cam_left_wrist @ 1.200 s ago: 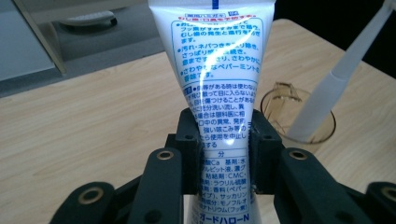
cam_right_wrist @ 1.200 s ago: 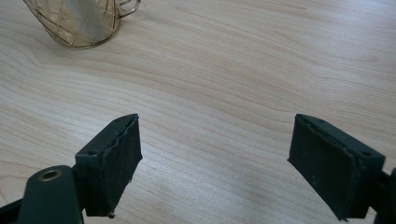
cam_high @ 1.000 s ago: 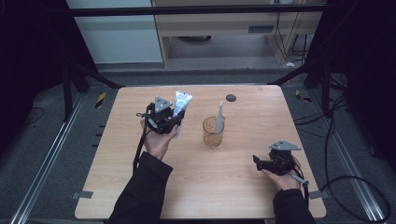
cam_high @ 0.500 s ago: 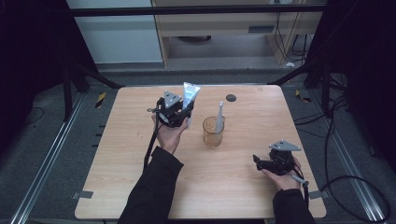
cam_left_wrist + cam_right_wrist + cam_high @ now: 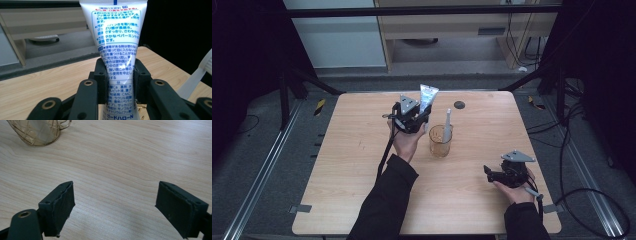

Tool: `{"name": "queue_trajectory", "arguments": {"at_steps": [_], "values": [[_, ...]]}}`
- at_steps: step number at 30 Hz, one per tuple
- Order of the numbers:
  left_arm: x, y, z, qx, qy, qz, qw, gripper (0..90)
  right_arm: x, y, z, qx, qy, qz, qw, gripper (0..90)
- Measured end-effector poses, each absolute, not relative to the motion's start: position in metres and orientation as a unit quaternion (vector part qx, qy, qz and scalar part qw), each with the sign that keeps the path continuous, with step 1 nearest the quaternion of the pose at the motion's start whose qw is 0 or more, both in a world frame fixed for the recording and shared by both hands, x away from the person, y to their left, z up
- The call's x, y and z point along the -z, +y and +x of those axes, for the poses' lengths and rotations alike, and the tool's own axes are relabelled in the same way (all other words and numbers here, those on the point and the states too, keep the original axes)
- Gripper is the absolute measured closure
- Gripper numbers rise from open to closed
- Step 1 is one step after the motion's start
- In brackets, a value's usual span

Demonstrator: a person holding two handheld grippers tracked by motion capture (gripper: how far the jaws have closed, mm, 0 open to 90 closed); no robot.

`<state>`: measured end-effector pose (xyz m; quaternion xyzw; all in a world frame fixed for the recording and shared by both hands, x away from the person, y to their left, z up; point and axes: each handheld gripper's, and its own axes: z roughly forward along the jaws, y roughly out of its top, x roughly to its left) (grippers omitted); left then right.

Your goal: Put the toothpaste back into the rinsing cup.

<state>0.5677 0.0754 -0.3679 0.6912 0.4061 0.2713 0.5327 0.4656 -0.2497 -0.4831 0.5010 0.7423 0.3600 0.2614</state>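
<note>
Toothpaste tube point(image 5: 428, 95) sits clamped in the left gripper point(image 5: 418, 114), held above the far middle of the wooden table point(image 5: 342, 165) just left of the amber glass cup point(image 5: 440, 142). From the high view the tube's flat crimped end points up and away, and a white toothbrush point(image 5: 447, 125) stands upright in the cup. The left gripper view adds what the high view cannot resolve: the tube point(image 5: 116, 45) is soft white plastic printed with blue text, pinched near its narrow lower end between the two black jaws, which press in on both sides. The tube widens upward to its flat end. At the right edge of that view a white toothbrush head and handle point(image 5: 200, 72) show, slightly blurred.

Further right, the right gripper point(image 5: 493, 174) rests low over the near right part of the table, well apart from the cup. Its jaws stand wide open with nothing between them. The right gripper view confirms this: bare pale wood grain lies between the two black pads point(image 5: 62, 207), and the cup's base point(image 5: 37, 132) appears at the upper left, showing ribbed amber glass with a small handle.

A small dark round disc point(image 5: 459, 105) lies on the table's far side, beyond the cup.
</note>
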Motion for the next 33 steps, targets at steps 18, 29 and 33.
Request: {"name": "queue_trajectory", "arguments": {"at_steps": [18,29,33], "values": [[0.377,0.054,0.575,-0.261,0.393,0.688,0.551,69.7,0.485,-0.248,0.466,-0.359,0.745,0.497,0.263,15.4],[0.387,0.043,0.579,-0.253,0.386,0.698,0.548,69.6,0.485,-0.248,0.466,-0.357,0.746,0.498,0.261,15.5],[0.392,0.04,0.58,-0.248,0.387,0.7,0.546,69.6,0.486,-0.248,0.466,-0.357,0.747,0.495,0.264,15.5]]}}
